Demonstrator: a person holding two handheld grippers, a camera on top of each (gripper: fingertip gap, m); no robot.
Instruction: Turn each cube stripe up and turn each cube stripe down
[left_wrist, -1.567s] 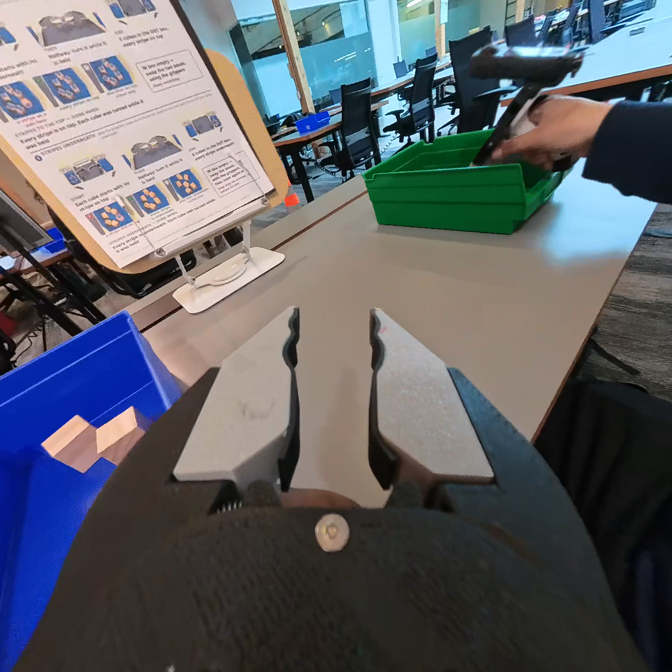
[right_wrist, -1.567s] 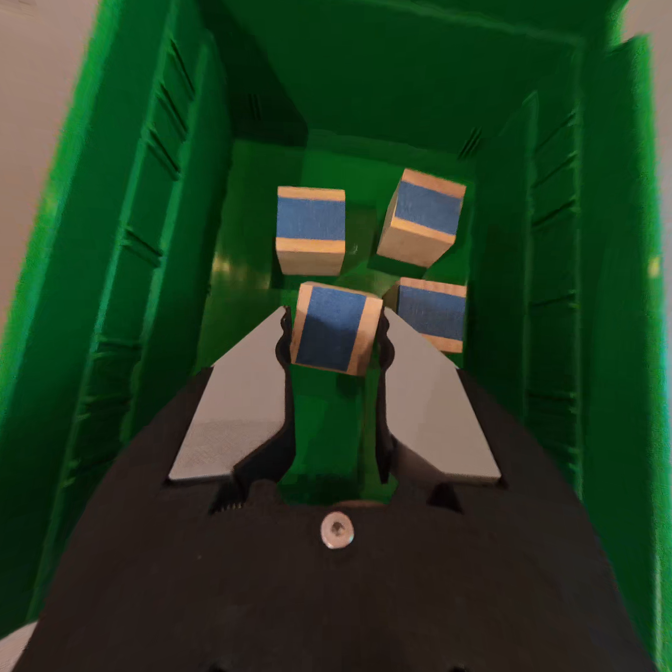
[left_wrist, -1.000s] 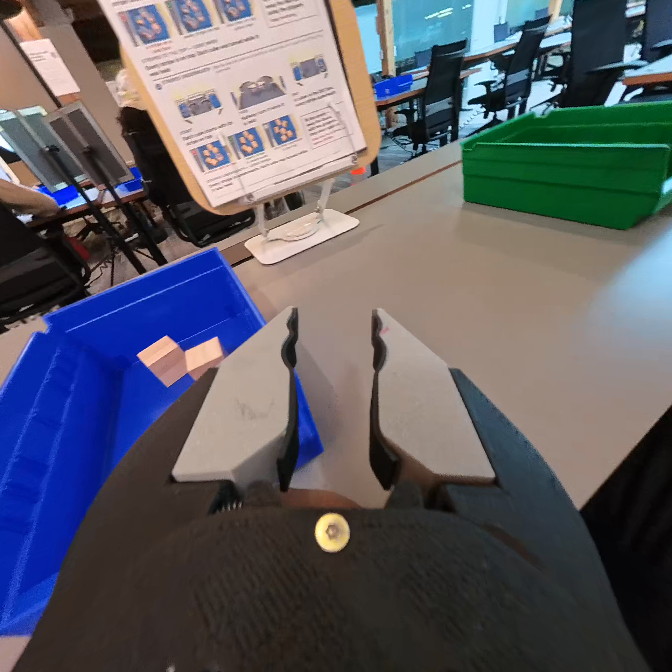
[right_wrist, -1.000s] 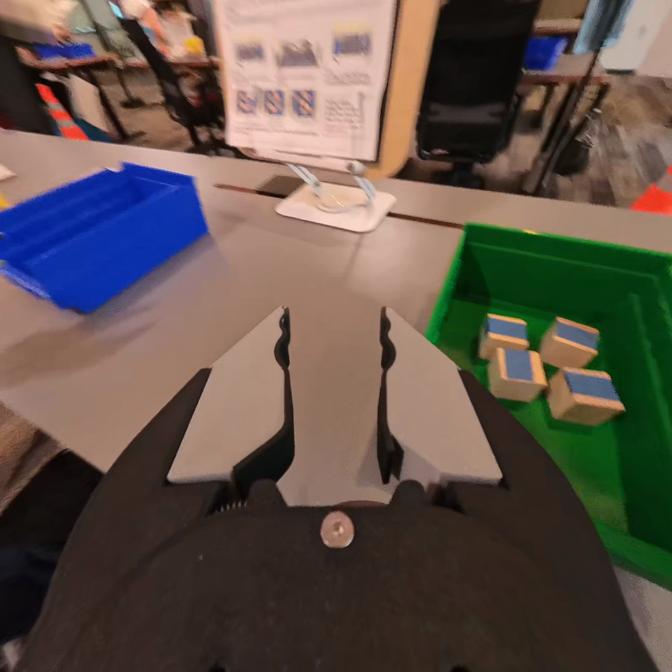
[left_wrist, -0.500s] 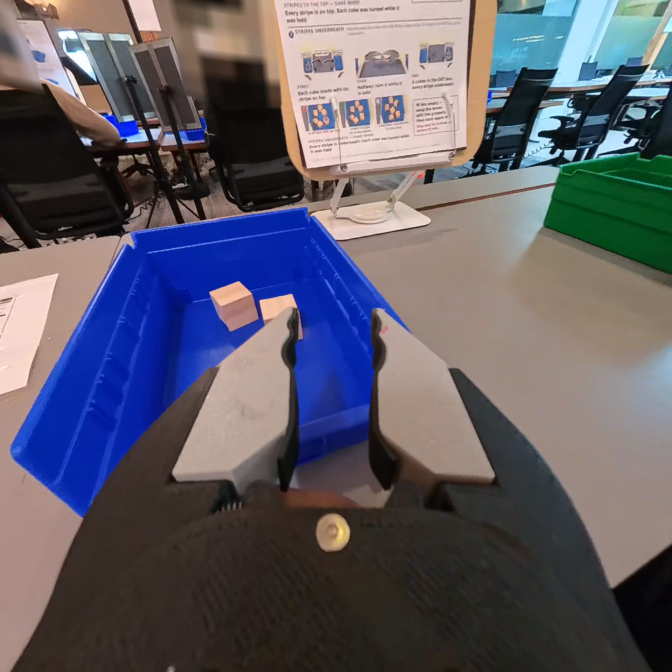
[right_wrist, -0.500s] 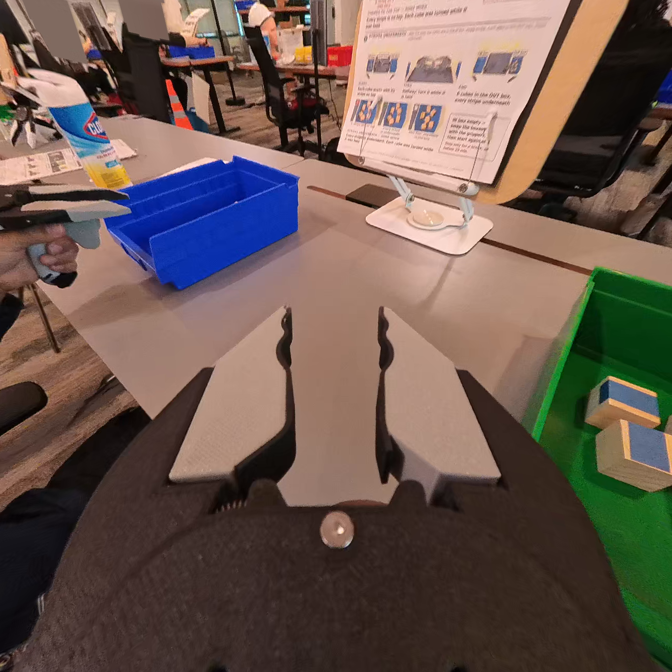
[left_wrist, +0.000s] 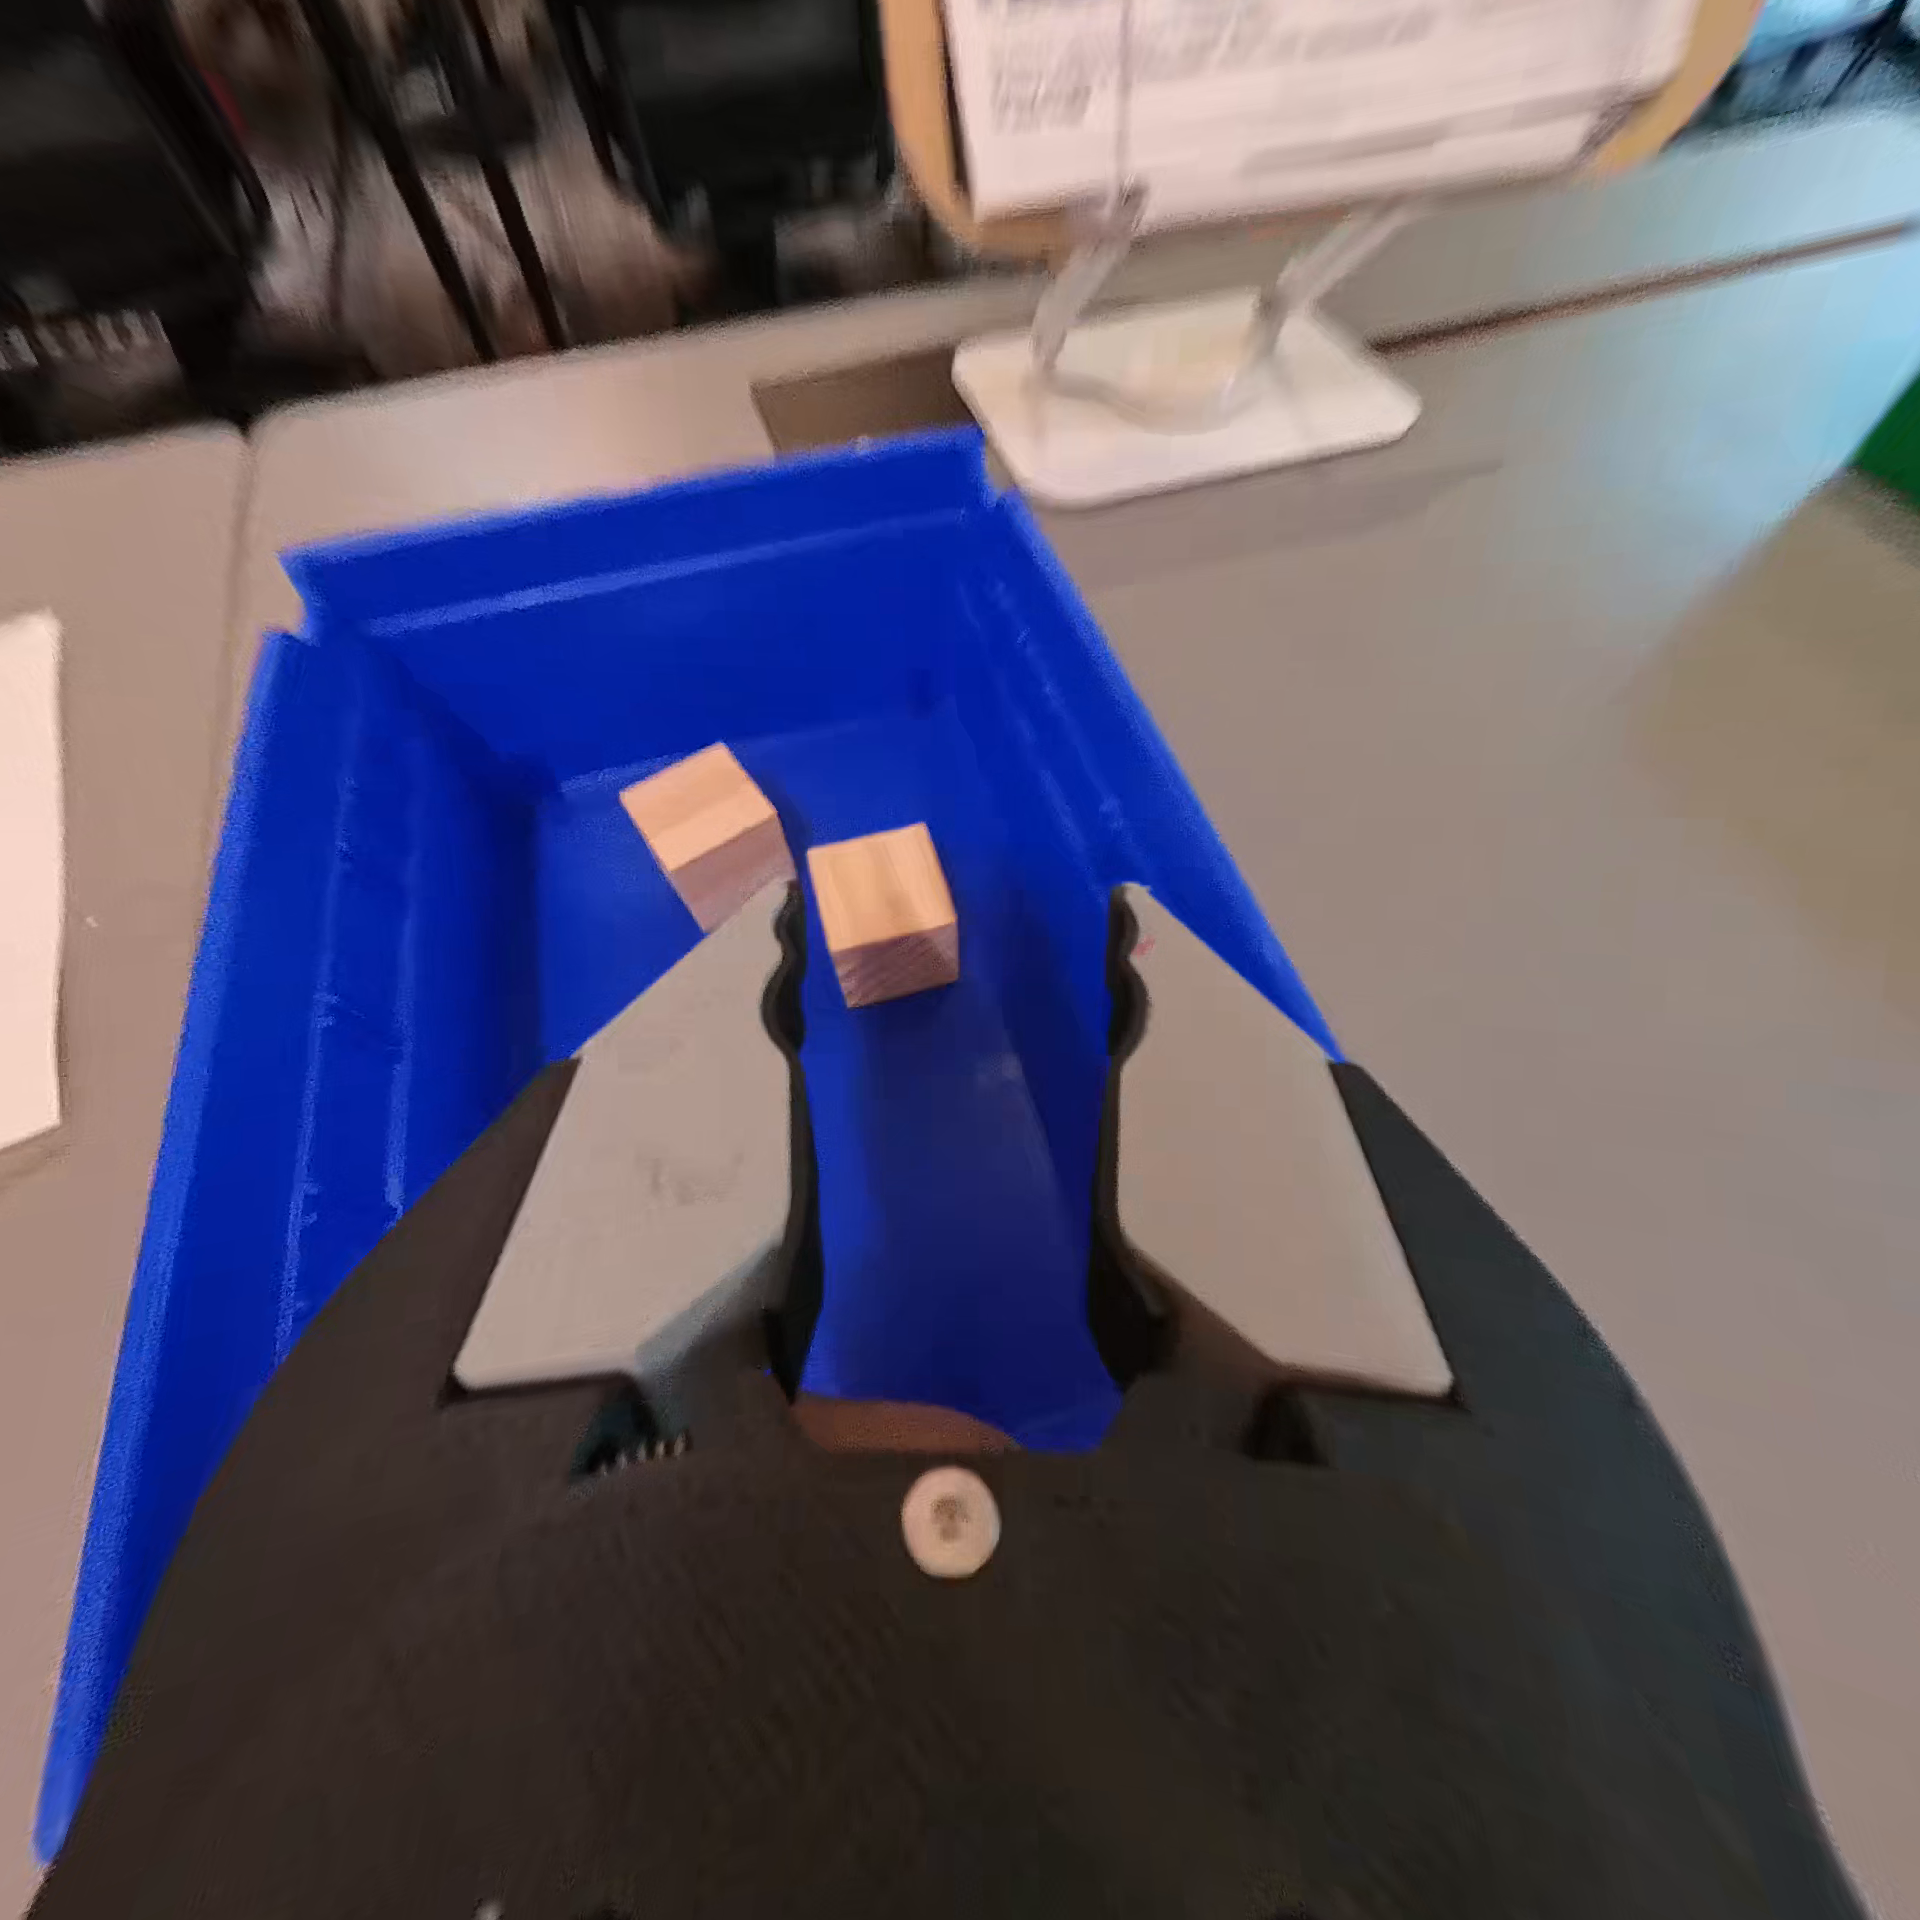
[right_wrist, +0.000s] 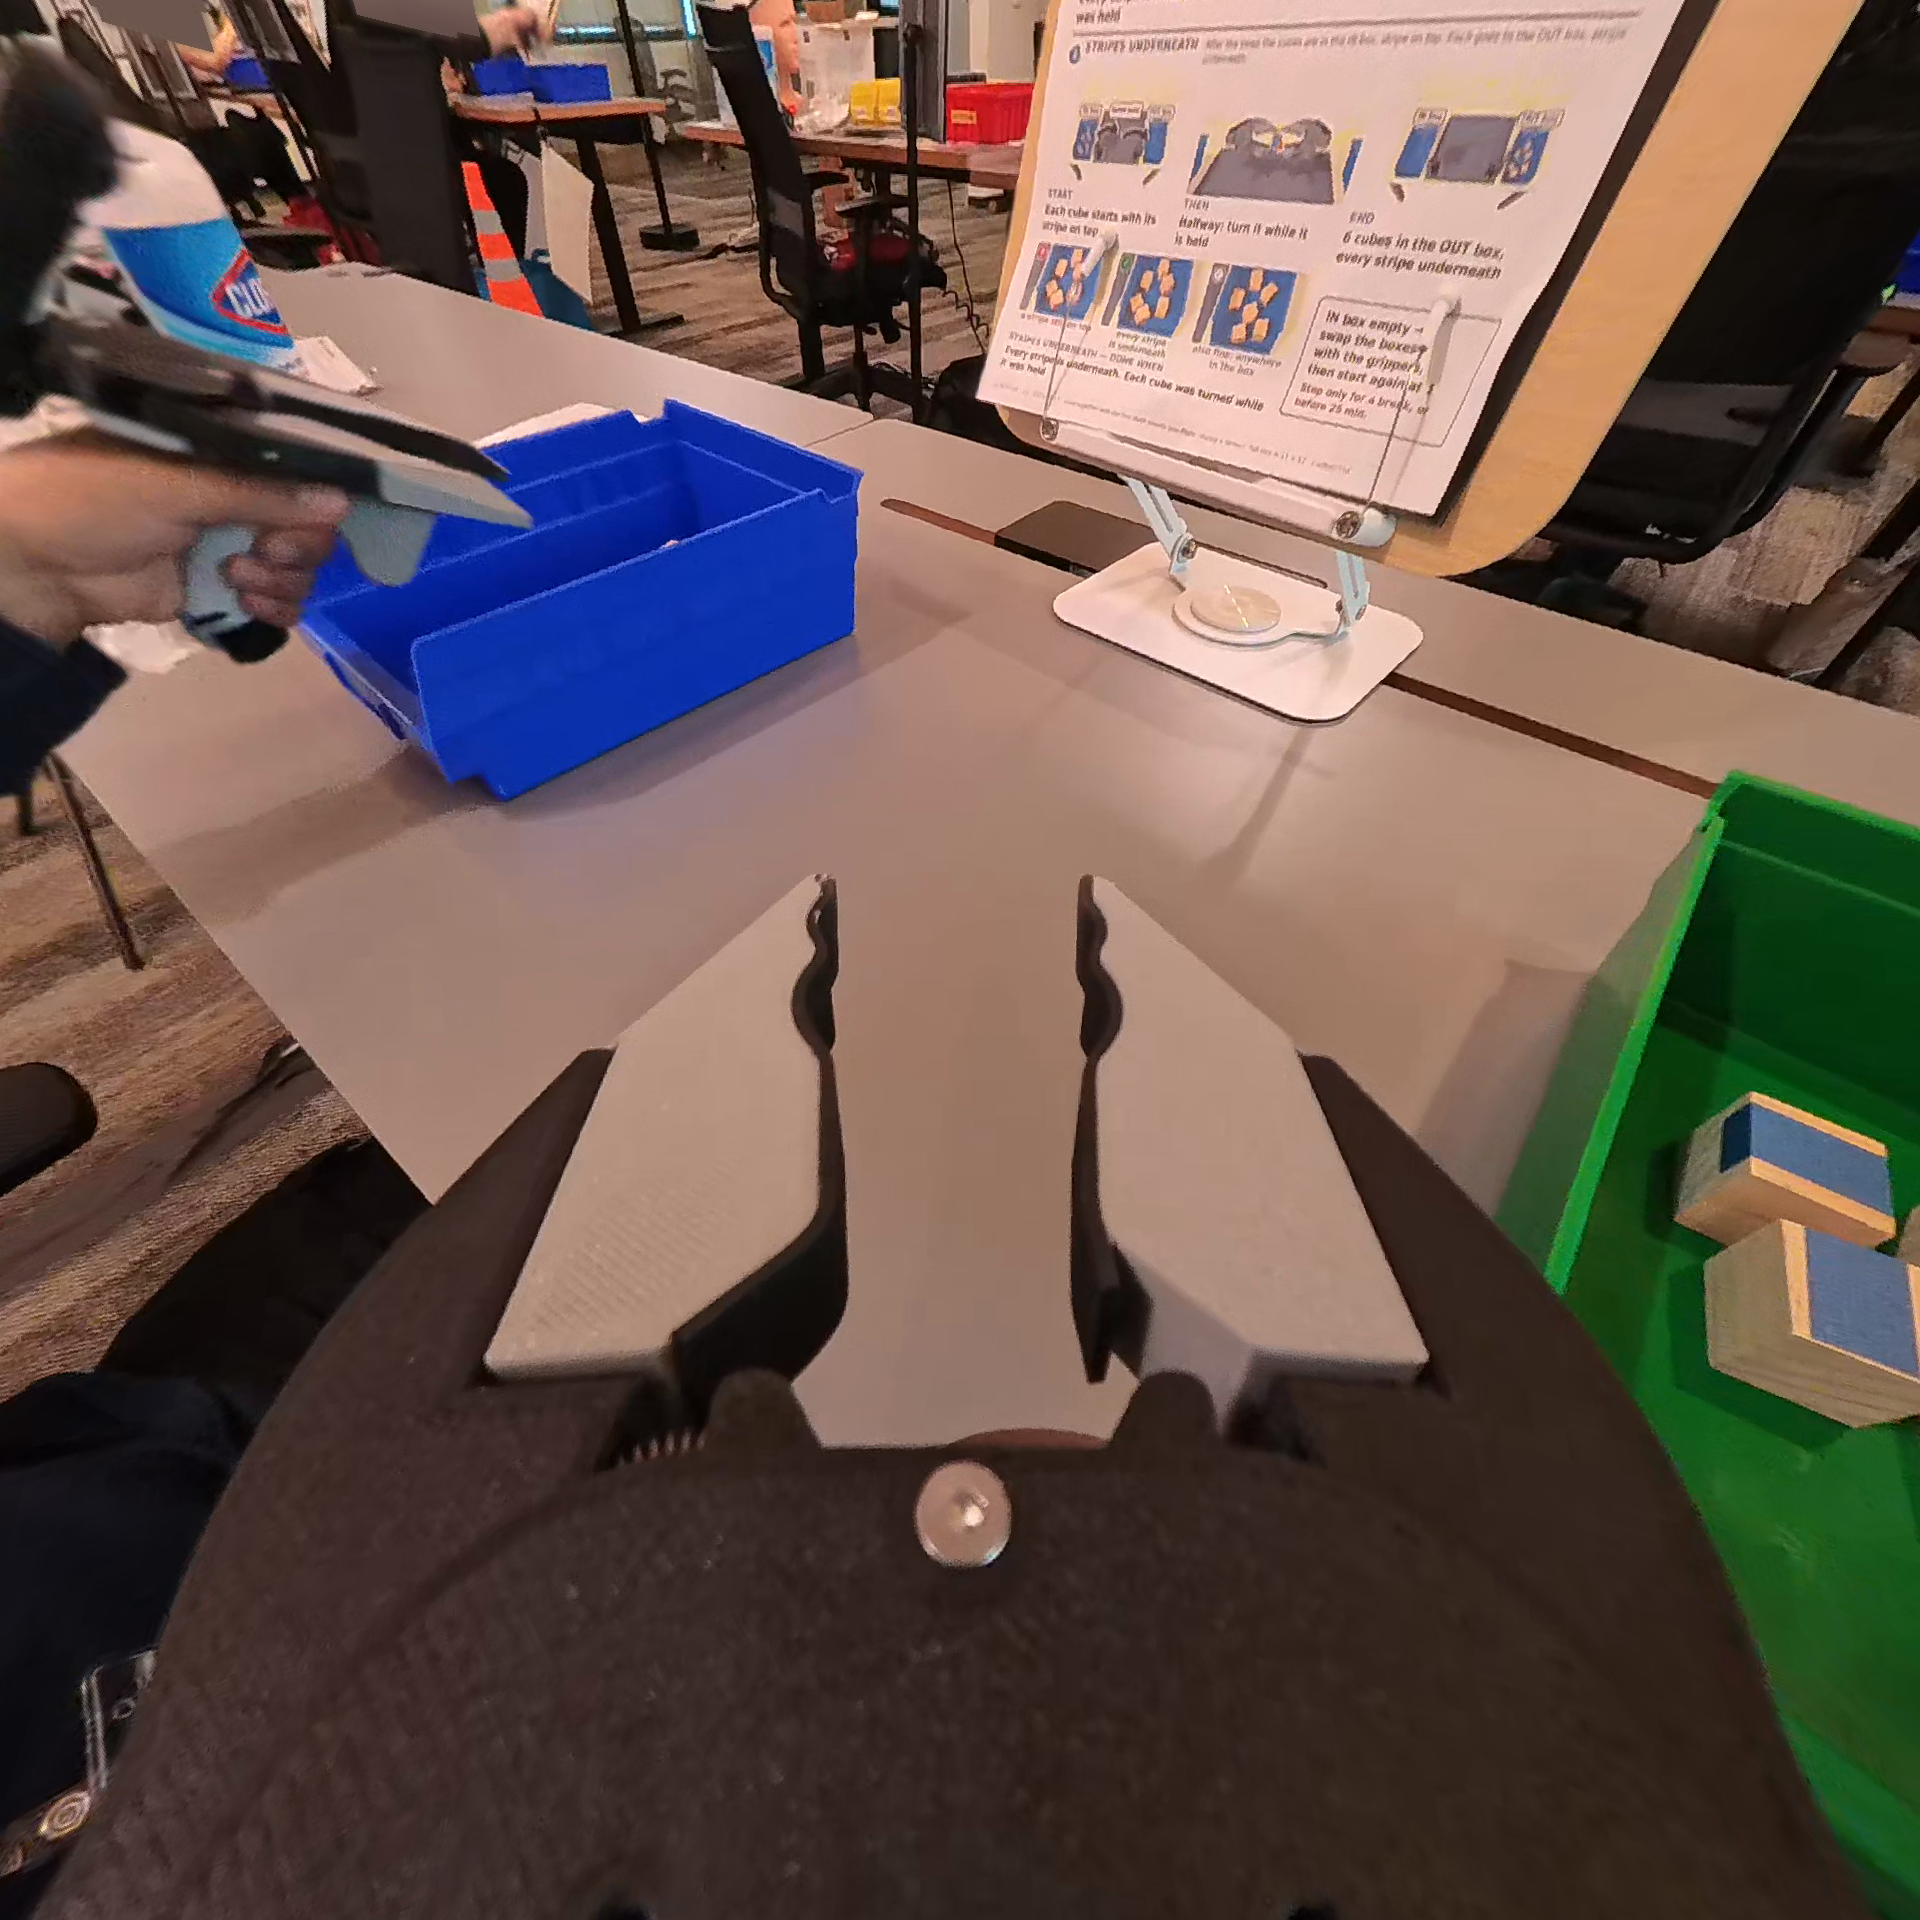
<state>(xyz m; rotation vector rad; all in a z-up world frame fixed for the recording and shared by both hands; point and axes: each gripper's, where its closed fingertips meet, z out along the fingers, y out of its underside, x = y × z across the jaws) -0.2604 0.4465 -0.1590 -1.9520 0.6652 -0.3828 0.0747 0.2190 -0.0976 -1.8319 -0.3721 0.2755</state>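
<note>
Two plain wooden cubes, one to the left (left_wrist: 704, 831) and one to the right (left_wrist: 883, 909), lie in the blue bin (left_wrist: 665, 623) with no stripe showing. My left gripper (left_wrist: 951, 904) is open and empty above the bin, its tips just short of the right cube. It also shows far off in the right wrist view (right_wrist: 457, 488), over the blue bin (right_wrist: 623, 644). My right gripper (right_wrist: 951, 894) is open and empty above the table. Two cubes with blue stripes up, one behind (right_wrist: 1792, 1169) the other (right_wrist: 1829, 1320), lie in the green bin (right_wrist: 1621, 1122) to its right.
An instruction board on a white stand (right_wrist: 1236, 623) stands at the back of the grey table (right_wrist: 935, 790); it also shows in the left wrist view (left_wrist: 1184, 405). A white paper (left_wrist: 26, 883) lies left of the blue bin. A wipes canister (right_wrist: 197, 281) stands far left.
My left gripper swung left from the table and came down over the blue bin, its jaws opening wider. My right gripper let go of a striped cube in the green bin and drew back left.
</note>
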